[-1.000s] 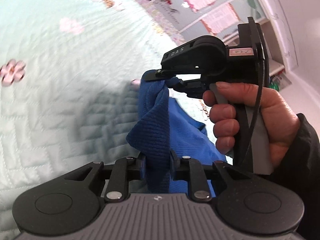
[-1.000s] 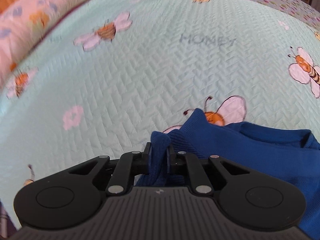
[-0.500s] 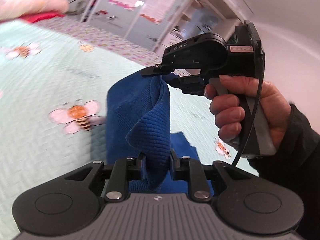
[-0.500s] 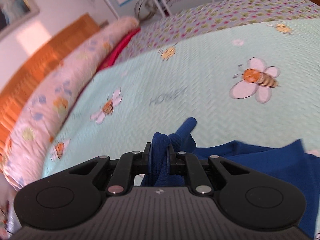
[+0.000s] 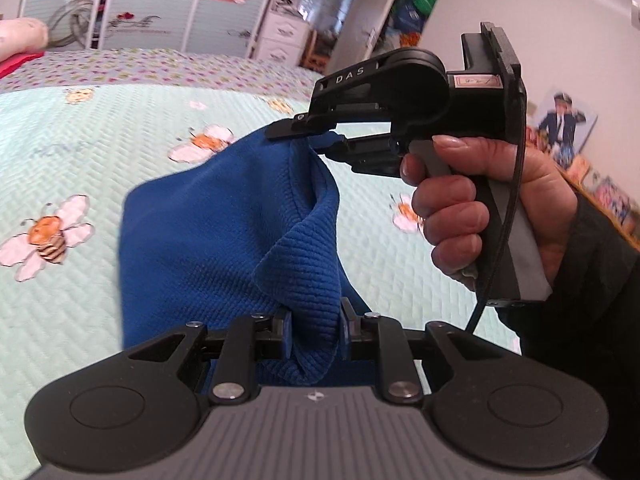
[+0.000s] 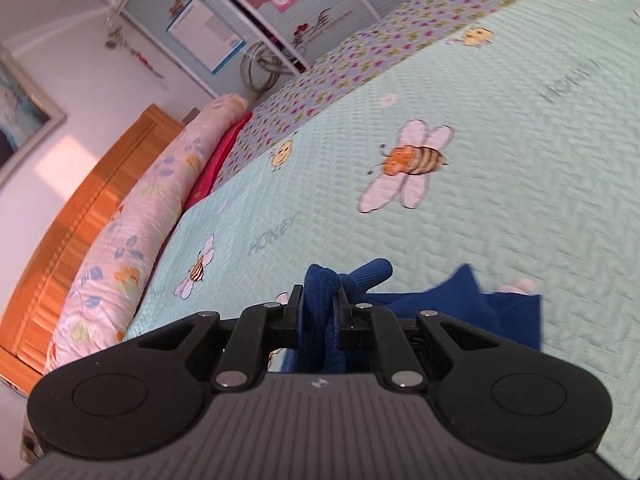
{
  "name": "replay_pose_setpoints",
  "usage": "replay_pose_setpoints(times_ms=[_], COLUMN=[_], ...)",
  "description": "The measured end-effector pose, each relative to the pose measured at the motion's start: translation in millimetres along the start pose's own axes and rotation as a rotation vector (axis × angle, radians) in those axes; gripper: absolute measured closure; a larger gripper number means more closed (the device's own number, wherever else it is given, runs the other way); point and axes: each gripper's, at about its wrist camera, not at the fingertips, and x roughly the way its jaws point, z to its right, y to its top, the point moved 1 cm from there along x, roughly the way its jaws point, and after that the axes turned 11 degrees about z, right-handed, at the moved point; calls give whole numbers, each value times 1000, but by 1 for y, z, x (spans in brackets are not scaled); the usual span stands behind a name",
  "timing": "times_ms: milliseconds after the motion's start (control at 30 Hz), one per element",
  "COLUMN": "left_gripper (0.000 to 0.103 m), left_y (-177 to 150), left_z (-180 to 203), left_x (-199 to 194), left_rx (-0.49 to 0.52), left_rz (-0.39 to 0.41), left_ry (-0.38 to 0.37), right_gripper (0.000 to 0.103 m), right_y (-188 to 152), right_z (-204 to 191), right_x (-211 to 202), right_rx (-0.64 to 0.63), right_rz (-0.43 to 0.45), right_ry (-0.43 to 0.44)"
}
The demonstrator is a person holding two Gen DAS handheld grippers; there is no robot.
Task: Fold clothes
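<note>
Garment: a blue ribbed knit garment (image 5: 208, 240) is held up between the two grippers, part of it hanging above the quilted bee-print bedspread (image 5: 80, 152); a further part is seen low over the bedspread in the right wrist view.
Left gripper (image 5: 314, 320): the jaws are clamped on a thick ribbed edge of the knit, which bulges between them.
Right gripper (image 6: 318, 312): the jaws are closed on a bunched ribbed fold; in the left wrist view the tool is seen gripped in the person's right hand (image 5: 480, 208).
Step in hand: the garment is judged to be lifted and carried by two points of one edge, ahead of being spread.
Next move: the held edge is to be drawn taut, then lowered flat onto the bedspread without twist.
</note>
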Motion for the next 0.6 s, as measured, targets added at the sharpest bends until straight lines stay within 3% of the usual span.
replay_pose_setpoints(times_ms=[600], left_gripper=[80], left_y=[-14], left_z=[29], left_x=[42], left_rx=[85], left_rz=[-94], left_ry=[-13], right_gripper=[91], right_y=[-3], right_z=[82], right_x=[-14], right_rx=[124], right_rz=[24], right_ry=[-22])
